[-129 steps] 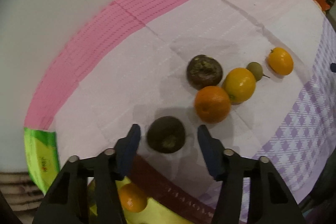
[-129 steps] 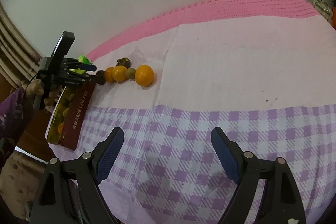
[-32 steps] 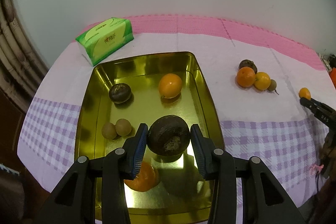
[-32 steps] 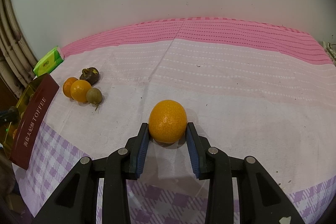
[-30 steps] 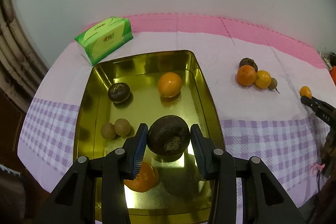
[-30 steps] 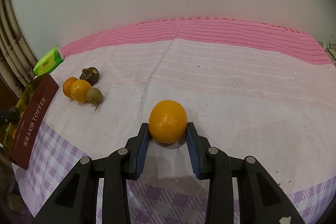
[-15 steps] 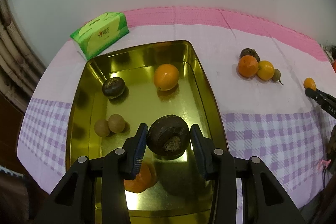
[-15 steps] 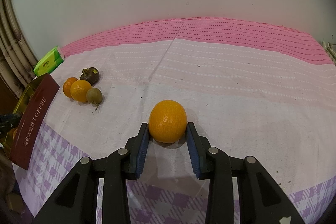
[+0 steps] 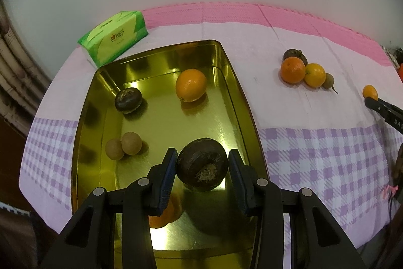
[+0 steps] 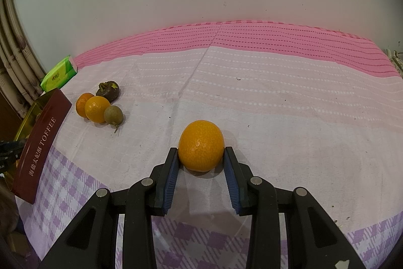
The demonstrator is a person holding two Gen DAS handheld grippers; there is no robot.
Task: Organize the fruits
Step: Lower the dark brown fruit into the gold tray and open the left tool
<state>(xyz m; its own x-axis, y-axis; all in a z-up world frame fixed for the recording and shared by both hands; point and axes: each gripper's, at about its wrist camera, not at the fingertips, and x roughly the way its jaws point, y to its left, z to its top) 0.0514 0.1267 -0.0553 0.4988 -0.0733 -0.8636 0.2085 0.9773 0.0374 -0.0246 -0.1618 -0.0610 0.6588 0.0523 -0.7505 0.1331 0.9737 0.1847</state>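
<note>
My left gripper (image 9: 201, 165) is shut on a dark brown round fruit (image 9: 202, 167), held over the near right part of the gold tin (image 9: 228, 67). Inside the tin lie an orange (image 9: 191, 85), another dark fruit (image 9: 128, 100), two small tan fruits (image 9: 123, 145), and an orange partly hidden under my left finger (image 9: 161, 214). My right gripper (image 10: 201, 156) is shut on an orange (image 10: 201, 149) that rests on the cloth. A cluster of two oranges (image 10: 95, 105), a dark fruit (image 10: 108, 91) and a small green-brown fruit (image 10: 113, 115) lies left of it.
A green tissue pack (image 9: 113, 38) sits behind the tin. The tin's maroon side reads TOFFEE (image 10: 40, 145). The pink and purple-checked cloth (image 10: 277, 97) covers the table up to a white wall. The right gripper's tips (image 9: 382, 110) show at the left wrist view's right edge.
The left gripper has drifted slightly over the tin with the dark fruit still held. The right gripper and its orange have not moved.
</note>
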